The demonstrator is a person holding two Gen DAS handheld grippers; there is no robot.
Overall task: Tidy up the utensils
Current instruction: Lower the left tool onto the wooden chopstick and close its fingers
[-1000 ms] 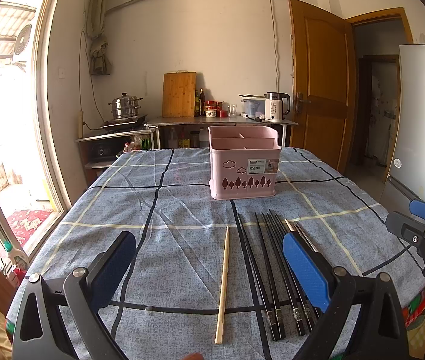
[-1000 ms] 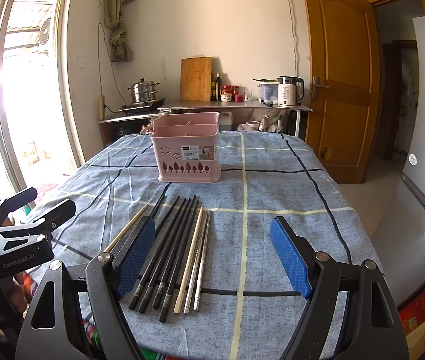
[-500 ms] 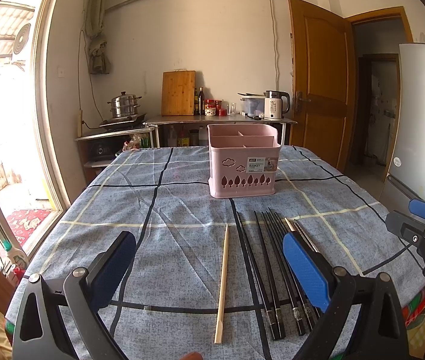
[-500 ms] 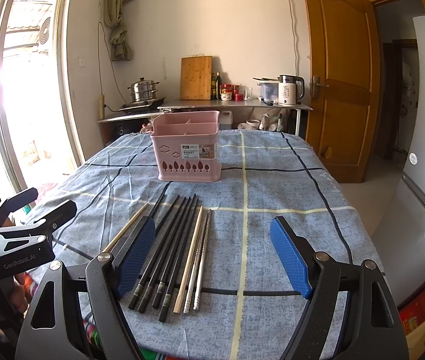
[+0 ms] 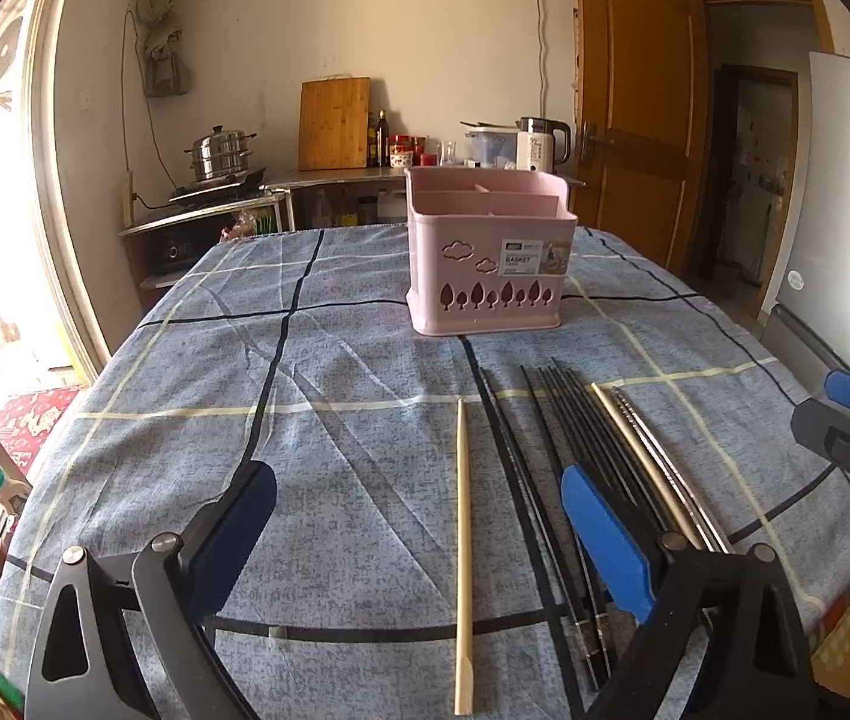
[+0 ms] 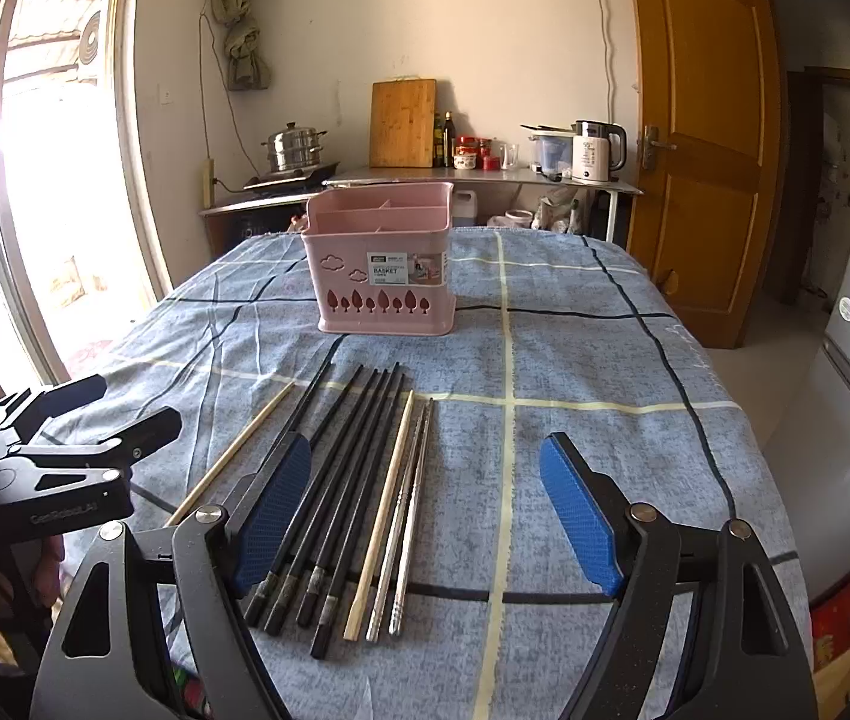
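1. The basket [image 6: 386, 267] stands on the table [image 6: 592, 360], toward its far edge.
2. A row of chopsticks [image 6: 353, 480] lies side by side between the basket and the near edge, pointing at the basket.
3. One lone chopstick [image 5: 462, 552] lies apart, left of the row.
4. A counter [image 6: 484, 177] stands behind the table's far edge.

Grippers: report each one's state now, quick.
Left gripper: open, holding nothing.
Right gripper: open, holding nothing.

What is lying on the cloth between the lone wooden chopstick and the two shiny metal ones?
In the right wrist view, a row of black chopsticks and a second wooden chopstick lie between the lone wooden chopstick and the metal chopsticks.
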